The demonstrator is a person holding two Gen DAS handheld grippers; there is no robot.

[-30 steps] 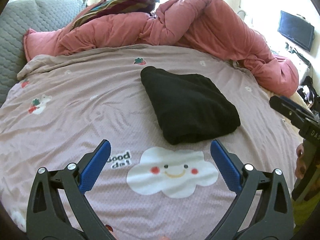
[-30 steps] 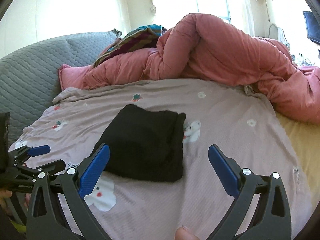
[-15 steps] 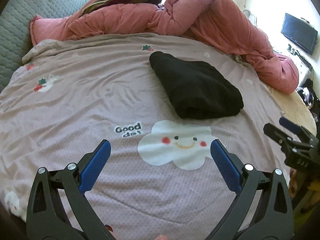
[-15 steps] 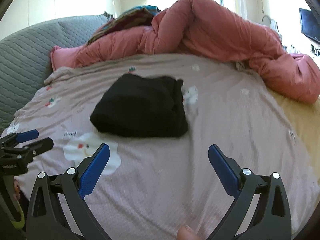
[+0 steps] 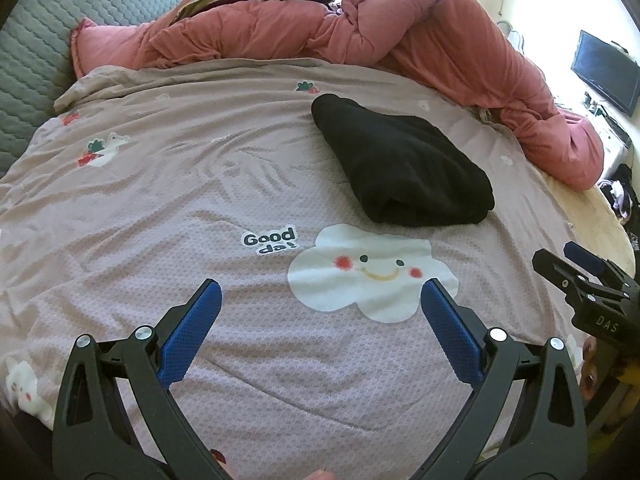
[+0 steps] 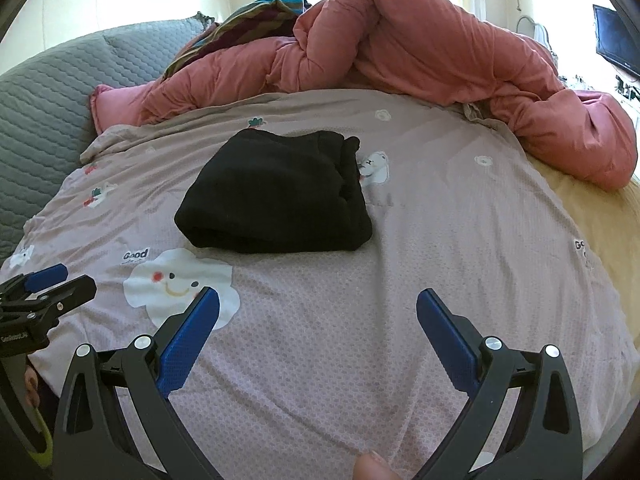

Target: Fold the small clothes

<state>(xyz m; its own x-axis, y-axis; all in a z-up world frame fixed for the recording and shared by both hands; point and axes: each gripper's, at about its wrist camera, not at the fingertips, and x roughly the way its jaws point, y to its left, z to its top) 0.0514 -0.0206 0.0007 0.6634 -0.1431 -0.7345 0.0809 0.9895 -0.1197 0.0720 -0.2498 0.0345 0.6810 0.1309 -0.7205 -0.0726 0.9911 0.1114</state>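
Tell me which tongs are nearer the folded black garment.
Neither clearly. Left tongs sit back over the white cloud print, garment ahead-right; right tongs sit back with it ahead-left. Both open, neither touching.

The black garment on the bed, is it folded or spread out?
Folded: the black garment lies as a compact bundle, layered edges showing at its near end.

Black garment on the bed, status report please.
Left gripper open, right gripper open. Black garment folded, on sheet, untouched. Nothing in the way.
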